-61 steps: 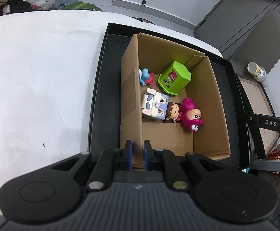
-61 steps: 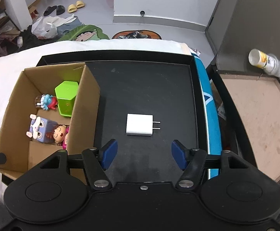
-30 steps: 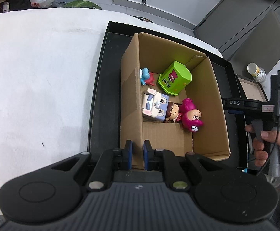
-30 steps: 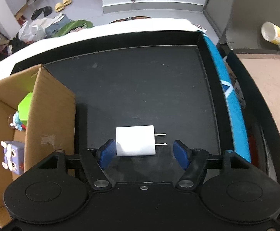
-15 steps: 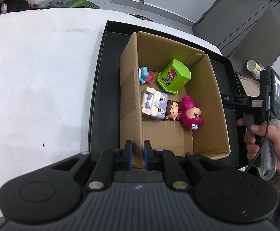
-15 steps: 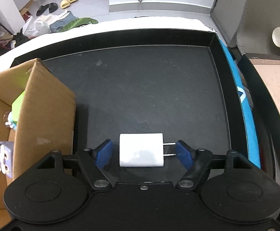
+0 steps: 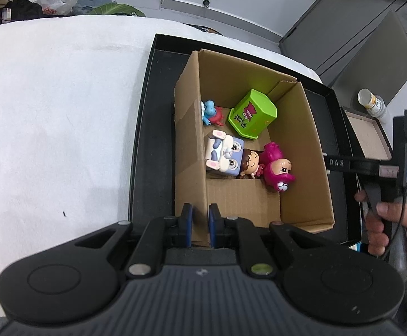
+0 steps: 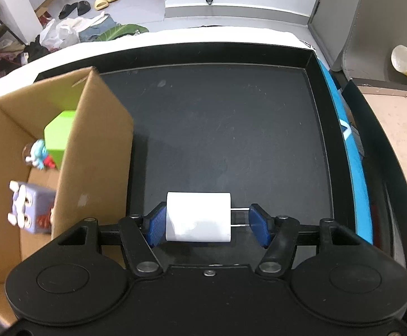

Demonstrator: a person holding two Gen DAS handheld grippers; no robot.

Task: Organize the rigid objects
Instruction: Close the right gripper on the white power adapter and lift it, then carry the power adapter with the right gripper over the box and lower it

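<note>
Right wrist view: white charger plug [image 8: 198, 217] between the blue fingers of the right gripper [image 8: 205, 224], clamped end to end, body against one pad, prong tips against the other. Jaws closed in on it within the last second, now steady. Plug low over the bare floor of the black tray [image 8: 231, 128]; whether clear of that floor or touching it cannot be told.

Step in hand, by judgement: pick of the last loose item, grasp made, carry to the cardboard box [image 8: 97, 151] not yet begun.

Box just beside the plug, inside the same tray, near wall taller than the plug. Already inside: green cube [image 7: 252, 117], blue figure [image 7: 209, 112], bunny block [image 7: 223, 155], doll [image 7: 249, 165], pink figure [image 7: 277, 168].

Left wrist view: left gripper [image 7: 199, 225] closed on the near wall of the box, fingers [image 7: 187, 224] either side of the cardboard edge. Tray on the white counter [image 7: 57, 128].

Next move, by judgement:
- Lift until clear of the box wall.
- Traverse toward the box, over the free floor near the pink figure.
- Lower before release; prong contact is narrow, so slip or rotation in the grip is possible.
</note>
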